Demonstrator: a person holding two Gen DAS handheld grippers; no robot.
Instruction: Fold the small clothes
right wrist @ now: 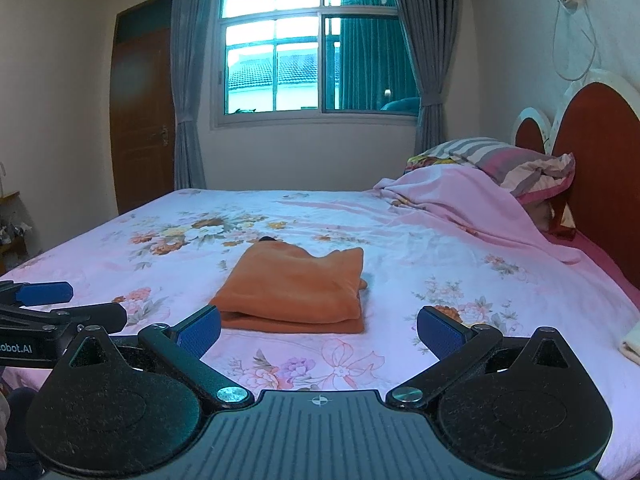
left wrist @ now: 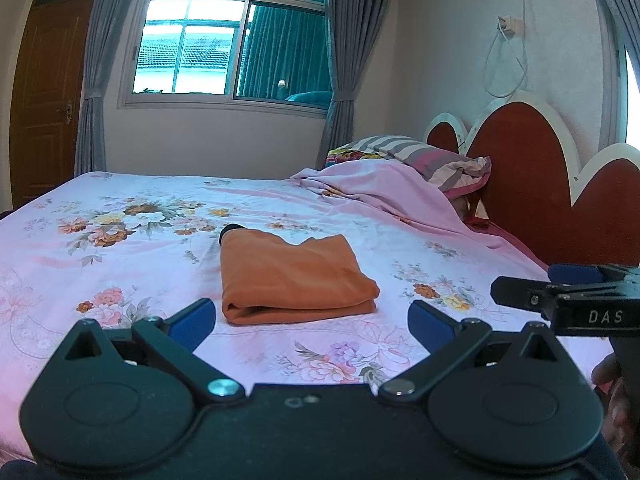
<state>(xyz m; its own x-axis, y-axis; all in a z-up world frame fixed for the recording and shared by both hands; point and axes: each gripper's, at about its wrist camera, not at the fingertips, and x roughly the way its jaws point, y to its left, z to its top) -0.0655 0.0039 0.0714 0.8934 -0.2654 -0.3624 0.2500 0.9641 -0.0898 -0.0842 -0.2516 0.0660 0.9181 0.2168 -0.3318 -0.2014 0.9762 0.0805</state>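
Observation:
An orange garment (left wrist: 296, 276) lies folded into a compact rectangle on the pink floral bedsheet (left wrist: 120, 248), with a bit of black trim at its far left corner. It also shows in the right wrist view (right wrist: 296, 292). My left gripper (left wrist: 312, 322) is open and empty, just short of the garment's near edge. My right gripper (right wrist: 320, 332) is open and empty, also just in front of the garment. Each gripper shows at the side of the other's view: the right one (left wrist: 560, 300) and the left one (right wrist: 48, 304).
A crumpled pink cover (left wrist: 372, 188) and striped pillows (left wrist: 420, 156) lie at the head of the bed by the red headboard (left wrist: 532, 184). A pale folded item (right wrist: 630, 344) sits at the bed's right edge. Window, curtains and a wooden door stand behind.

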